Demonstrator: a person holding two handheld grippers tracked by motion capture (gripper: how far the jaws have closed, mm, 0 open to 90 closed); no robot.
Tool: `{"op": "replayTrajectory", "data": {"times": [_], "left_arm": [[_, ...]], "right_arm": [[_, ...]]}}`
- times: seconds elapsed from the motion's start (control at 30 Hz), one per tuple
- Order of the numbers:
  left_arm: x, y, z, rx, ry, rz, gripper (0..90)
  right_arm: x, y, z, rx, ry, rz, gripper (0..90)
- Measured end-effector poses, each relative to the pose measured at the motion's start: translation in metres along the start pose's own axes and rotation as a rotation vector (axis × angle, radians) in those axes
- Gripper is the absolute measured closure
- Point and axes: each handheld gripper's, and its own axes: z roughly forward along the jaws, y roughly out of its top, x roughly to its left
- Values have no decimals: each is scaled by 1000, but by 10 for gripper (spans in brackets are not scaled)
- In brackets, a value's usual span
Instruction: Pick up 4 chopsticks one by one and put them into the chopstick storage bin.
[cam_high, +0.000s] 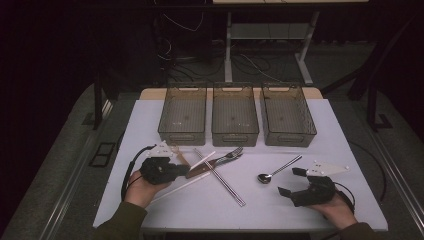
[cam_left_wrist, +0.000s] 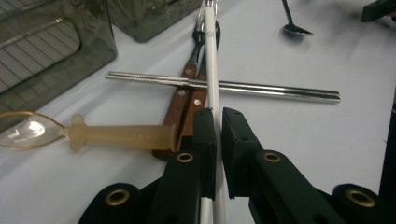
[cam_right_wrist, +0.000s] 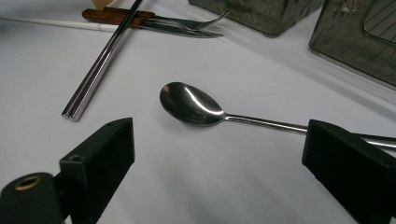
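My left gripper (cam_high: 184, 170) (cam_left_wrist: 218, 114) is shut on a white chopstick (cam_high: 172, 190) (cam_left_wrist: 211, 46), which runs between its jaws and on over the other cutlery. Under the chopstick lie a wooden-handled fork and knife (cam_high: 220, 160) (cam_left_wrist: 184, 100), crossed by a pair of metal chopsticks (cam_high: 222, 180) (cam_left_wrist: 261, 88). An amber plastic spoon (cam_left_wrist: 28, 130) lies just left of the jaws. My right gripper (cam_high: 291, 181) (cam_right_wrist: 219, 140) stands open low over the table, with the bowl of a metal spoon (cam_high: 277, 170) (cam_right_wrist: 191, 105) just ahead of its jaws.
Three smoky transparent bins (cam_high: 182, 132) (cam_high: 235, 134) (cam_high: 289, 135) stand in a row at the back of the white table (cam_high: 250, 210). The metal chopsticks' end (cam_right_wrist: 74, 112) lies left of the right gripper.
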Motion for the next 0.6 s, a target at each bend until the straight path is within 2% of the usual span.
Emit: {"op": "replayTrajectory", "data": {"times": [0.33,0.6], "left_arm": [[12,20,4,-5,12,-8,843],[16,38,11,14,11,13,843]], "right_arm": [[0,0,-1,-4,1,-2,94],[0,0,-1,-6,4,0,94]]}}
